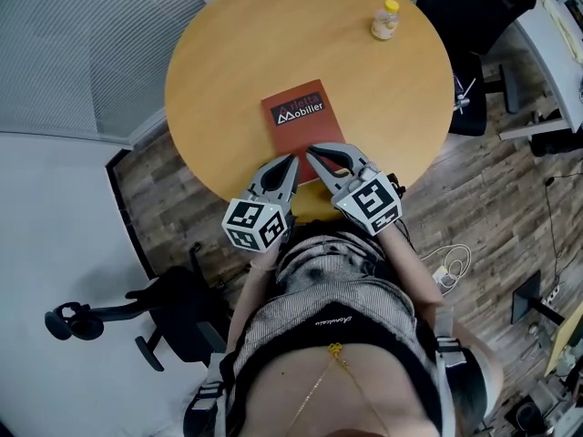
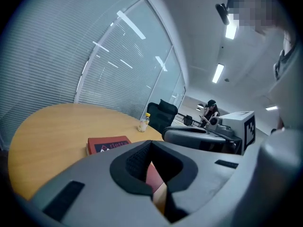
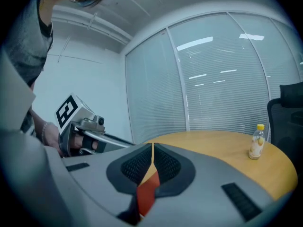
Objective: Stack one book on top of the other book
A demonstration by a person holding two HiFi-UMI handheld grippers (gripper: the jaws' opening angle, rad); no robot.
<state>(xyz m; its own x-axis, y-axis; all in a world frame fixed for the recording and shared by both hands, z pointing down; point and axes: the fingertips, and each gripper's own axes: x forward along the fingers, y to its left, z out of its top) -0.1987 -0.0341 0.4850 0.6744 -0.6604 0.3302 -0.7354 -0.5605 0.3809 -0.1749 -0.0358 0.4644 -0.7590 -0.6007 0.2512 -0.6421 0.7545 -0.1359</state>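
Observation:
A red book (image 1: 296, 115) with a dark cover panel lies flat in the middle of the round wooden table (image 1: 237, 53); I cannot tell whether a second book lies under it. My left gripper (image 1: 293, 160) and right gripper (image 1: 312, 152) hover side by side over the table's near edge, their tips just short of the book's near end. Both are shut with nothing between the jaws. In the left gripper view the book (image 2: 108, 144) lies beyond the shut left gripper (image 2: 151, 144). In the right gripper view a strip of the book (image 3: 148, 194) shows below the shut right gripper (image 3: 152, 146).
A small clear bottle (image 1: 386, 19) with a yellow cap stands at the table's far right. A black office chair (image 1: 474, 12) stands behind the table, another chair (image 1: 137, 312) at the near left. Blinds cover the glass wall (image 2: 71, 56). A person (image 2: 210, 109) sits far off.

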